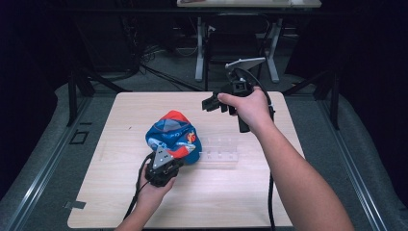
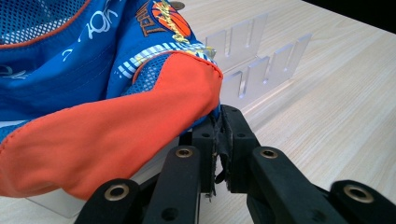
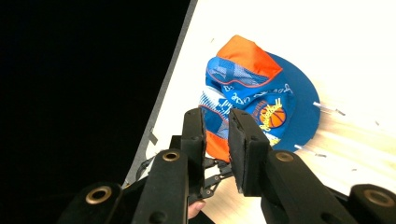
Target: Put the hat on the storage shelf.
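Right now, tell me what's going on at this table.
A person works a hand-held gripper in each hand over a wooden table. The left hand-held gripper has its jaws shut on the edge of a blue and orange cap, which lies beside a clear slotted acrylic rack. The right hand-held gripper is raised above the far side of the table, jaws slightly apart and holding nothing.

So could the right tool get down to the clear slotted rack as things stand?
Probably yes. The right tool hangs above the table, jaws slightly apart and empty. The rack's right part lies bare; the cap, which the left tool pinches, covers its left end.
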Available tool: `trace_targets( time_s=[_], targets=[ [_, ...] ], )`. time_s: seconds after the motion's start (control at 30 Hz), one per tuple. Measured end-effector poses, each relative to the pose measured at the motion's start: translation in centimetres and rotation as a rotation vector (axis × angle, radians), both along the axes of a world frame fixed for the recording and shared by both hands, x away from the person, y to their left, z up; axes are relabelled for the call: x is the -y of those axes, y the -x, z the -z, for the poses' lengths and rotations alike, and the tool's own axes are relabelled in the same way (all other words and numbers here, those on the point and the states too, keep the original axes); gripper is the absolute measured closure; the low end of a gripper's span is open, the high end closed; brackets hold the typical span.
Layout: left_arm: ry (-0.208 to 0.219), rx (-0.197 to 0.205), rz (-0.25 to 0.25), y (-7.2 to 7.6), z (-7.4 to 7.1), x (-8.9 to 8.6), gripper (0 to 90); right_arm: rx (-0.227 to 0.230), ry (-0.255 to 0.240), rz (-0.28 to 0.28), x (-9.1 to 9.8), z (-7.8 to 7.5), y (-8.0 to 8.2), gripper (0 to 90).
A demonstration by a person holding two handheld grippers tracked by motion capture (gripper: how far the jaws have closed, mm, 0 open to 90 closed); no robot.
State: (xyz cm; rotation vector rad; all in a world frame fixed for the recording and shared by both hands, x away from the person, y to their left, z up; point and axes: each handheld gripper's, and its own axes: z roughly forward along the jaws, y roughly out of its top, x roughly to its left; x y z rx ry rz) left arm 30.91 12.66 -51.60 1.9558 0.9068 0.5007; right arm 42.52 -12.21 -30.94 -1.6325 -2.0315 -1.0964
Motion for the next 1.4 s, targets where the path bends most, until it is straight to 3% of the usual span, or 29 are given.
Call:
trace_targets(
  time_s=[0.13, 0.4, 0.57, 0.67, 0.73, 0.93, 1.07, 1.4],
  targets=[
    [0.006, 0.003, -0.002, 0.1, 0.0, -0.2, 79.7, 0.010, 0.009, 0.002, 0.3, 0.0, 0.2, 75.3],
    [0.037, 0.002, -0.012, 0.9, 0.3, -1.2, 66.0, 0.051, 0.081, 0.012, 0.9, 0.1, 0.9, 72.4],
    [0.024, -0.009, -0.019, 1.4, 0.6, -2.1, 58.9, 0.060, 0.122, 0.006, 1.6, 0.4, 1.6, 67.7],
    [0.014, -0.018, -0.023, 1.7, 0.8, -2.8, 55.9, 0.089, 0.163, 0.015, 2.0, 0.5, 2.0, 64.5],
    [0.010, -0.016, -0.028, 1.8, 0.9, -3.4, 53.4, 0.091, 0.158, 0.024, 2.3, 0.7, 2.2, 61.8],
    [-0.011, -0.056, -0.029, 2.1, 1.5, -5.3, 49.1, 0.116, 0.190, 0.046, 3.4, 1.3, 2.8, 57.4],
    [-0.023, -0.085, -0.042, 2.5, 1.8, -6.4, 48.7, 0.105, 0.191, 0.052, 4.1, 1.8, 3.1, 55.3],
    [0.014, -0.076, -0.092, 2.9, 2.6, -8.7, 47.9, 0.089, 0.204, 0.064, 5.1, 3.9, 4.3, 54.6]
  ],
)
